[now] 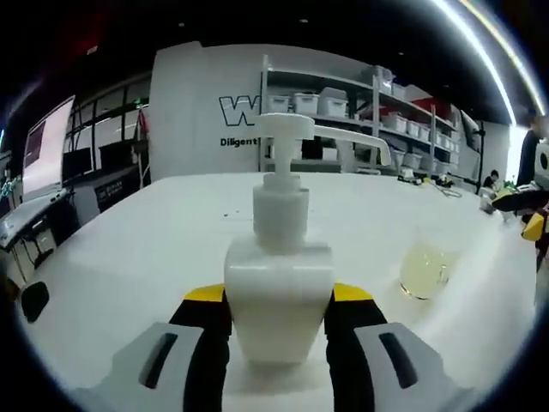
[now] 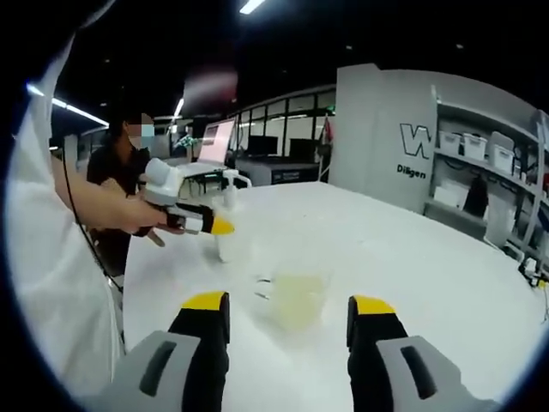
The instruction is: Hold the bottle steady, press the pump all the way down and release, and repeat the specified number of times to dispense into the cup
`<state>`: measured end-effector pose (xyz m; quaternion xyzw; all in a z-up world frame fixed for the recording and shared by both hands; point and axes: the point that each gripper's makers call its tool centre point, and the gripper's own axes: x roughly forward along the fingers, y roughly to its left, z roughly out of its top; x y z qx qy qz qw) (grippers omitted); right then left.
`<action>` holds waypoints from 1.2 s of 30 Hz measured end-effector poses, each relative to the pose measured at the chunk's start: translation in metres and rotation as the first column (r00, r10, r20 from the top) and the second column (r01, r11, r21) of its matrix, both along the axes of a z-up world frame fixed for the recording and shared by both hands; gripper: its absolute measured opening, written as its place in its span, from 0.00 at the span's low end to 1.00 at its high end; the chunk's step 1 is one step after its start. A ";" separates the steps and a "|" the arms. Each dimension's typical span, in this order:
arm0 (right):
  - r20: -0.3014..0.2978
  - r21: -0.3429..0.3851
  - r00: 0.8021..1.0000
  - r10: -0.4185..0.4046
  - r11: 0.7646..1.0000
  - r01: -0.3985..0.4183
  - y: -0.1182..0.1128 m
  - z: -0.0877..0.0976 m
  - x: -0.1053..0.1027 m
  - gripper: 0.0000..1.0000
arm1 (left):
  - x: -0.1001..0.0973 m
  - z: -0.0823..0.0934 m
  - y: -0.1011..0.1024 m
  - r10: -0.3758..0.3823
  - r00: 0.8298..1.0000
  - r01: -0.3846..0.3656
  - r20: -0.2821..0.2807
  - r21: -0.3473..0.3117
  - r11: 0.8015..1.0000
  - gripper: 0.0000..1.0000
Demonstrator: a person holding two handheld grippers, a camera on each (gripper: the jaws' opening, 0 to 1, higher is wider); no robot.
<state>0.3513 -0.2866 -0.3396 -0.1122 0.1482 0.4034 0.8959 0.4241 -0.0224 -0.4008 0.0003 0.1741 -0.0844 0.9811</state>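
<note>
A white pump bottle (image 1: 279, 283) stands upright on the white table (image 1: 154, 249), its spout pointing right towards the cup. My left gripper (image 1: 279, 293) is shut on the bottle's square body, one yellow-tipped jaw on each side. A clear cup (image 1: 425, 270) with pale yellow liquid stands to the bottle's right. In the right gripper view, my right gripper (image 2: 288, 304) is open, with the cup (image 2: 296, 296) just ahead between its jaws and nothing held. Farther left there, the left gripper (image 2: 214, 227) holds the bottle (image 2: 226, 244) in a person's hand.
Shelves with white bins (image 1: 343, 107) line the far wall. Desks with monitors (image 1: 47, 146) stand along the table's left side. A person (image 2: 124, 163) is behind the table. The table's edge (image 2: 129, 292) runs close on the left in the right gripper view.
</note>
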 end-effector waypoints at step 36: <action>-0.027 -0.003 1.000 -0.008 1.000 0.008 -0.031 0.003 -0.004 0.36 | 0.009 -0.001 -0.077 -0.132 0.991 0.132 -0.009 0.022 0.991 0.40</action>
